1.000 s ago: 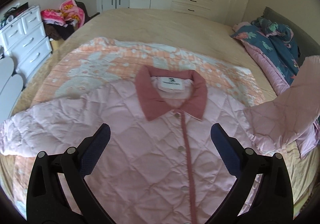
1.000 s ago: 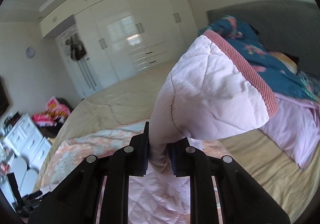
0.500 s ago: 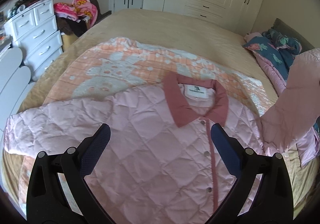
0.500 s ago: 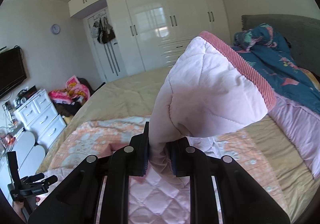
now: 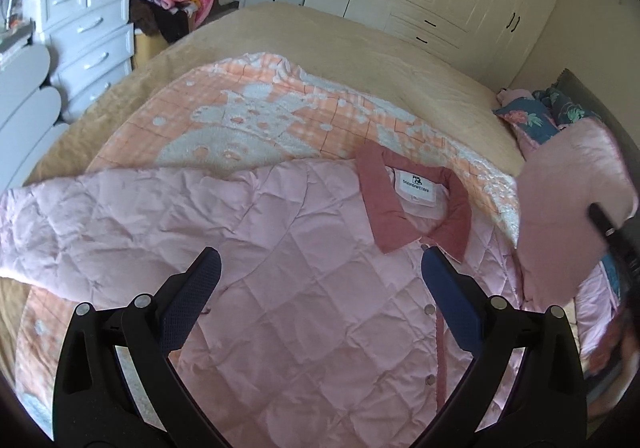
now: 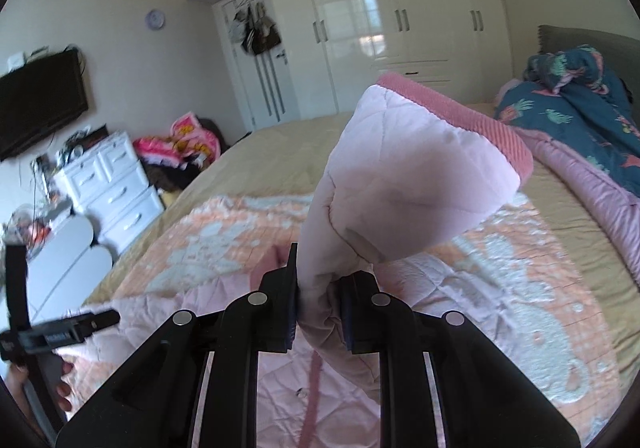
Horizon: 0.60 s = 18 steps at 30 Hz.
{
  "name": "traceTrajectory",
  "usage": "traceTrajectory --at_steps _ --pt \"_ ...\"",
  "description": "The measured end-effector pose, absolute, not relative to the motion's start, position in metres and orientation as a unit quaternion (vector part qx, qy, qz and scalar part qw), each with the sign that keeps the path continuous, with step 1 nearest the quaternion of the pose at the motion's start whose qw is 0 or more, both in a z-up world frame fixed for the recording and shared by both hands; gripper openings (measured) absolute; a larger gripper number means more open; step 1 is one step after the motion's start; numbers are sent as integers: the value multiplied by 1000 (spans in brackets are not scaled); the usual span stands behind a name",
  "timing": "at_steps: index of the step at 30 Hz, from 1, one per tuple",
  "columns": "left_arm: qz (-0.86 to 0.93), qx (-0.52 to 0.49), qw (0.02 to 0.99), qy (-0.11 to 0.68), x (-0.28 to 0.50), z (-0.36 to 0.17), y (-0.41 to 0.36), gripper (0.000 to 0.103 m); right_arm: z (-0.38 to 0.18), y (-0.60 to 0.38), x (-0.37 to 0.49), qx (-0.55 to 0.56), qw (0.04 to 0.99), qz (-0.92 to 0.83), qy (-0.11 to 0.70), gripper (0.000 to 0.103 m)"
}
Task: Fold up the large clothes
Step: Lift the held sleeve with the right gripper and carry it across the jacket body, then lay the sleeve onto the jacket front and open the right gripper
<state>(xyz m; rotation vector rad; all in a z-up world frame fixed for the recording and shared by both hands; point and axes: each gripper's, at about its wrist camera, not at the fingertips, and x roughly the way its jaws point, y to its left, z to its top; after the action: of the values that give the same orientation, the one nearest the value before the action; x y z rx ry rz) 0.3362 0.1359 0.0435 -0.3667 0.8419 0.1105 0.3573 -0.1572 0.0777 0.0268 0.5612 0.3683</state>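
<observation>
Pink quilted jacket (image 5: 304,272) spread on peach blanket (image 5: 256,120). Left gripper (image 5: 320,268) spread apart, above jacket. Right gripper (image 6: 318,284) clamped on raised sleeve (image 6: 408,172); dresser (image 5: 88,28) beyond blanket.

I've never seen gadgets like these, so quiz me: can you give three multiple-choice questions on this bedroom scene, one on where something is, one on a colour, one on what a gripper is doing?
1. Where does the pink quilted jacket lie?
A. On the white drawers
B. On the orange blanket on the bed
C. On the floor

2. What colour is the jacket's collar?
A. Navy
B. White
C. Dusty rose

3. What is the right gripper doing?
A. Clamping the jacket's sleeve, lifted off the bed
B. Hanging open with nothing in it
C. Pressing the collar flat

Answers: 1 B, the blanket shows around the jacket. 2 C, darker pink than the body. 3 A, the fingers pinch the fabric and the cuff stands up; the left gripper is open above the jacket.
</observation>
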Motion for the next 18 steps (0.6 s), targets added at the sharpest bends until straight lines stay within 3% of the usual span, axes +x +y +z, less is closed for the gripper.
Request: traceTrajectory --at_steps 10,18 --pt "-3 -261 866 425 336 14 145 94 -8 -98 349 -16 920 211 331 18" --pt "-34 -322 846 425 334 -3 149 94 -74 -57 331 -48 886 243 393 31"
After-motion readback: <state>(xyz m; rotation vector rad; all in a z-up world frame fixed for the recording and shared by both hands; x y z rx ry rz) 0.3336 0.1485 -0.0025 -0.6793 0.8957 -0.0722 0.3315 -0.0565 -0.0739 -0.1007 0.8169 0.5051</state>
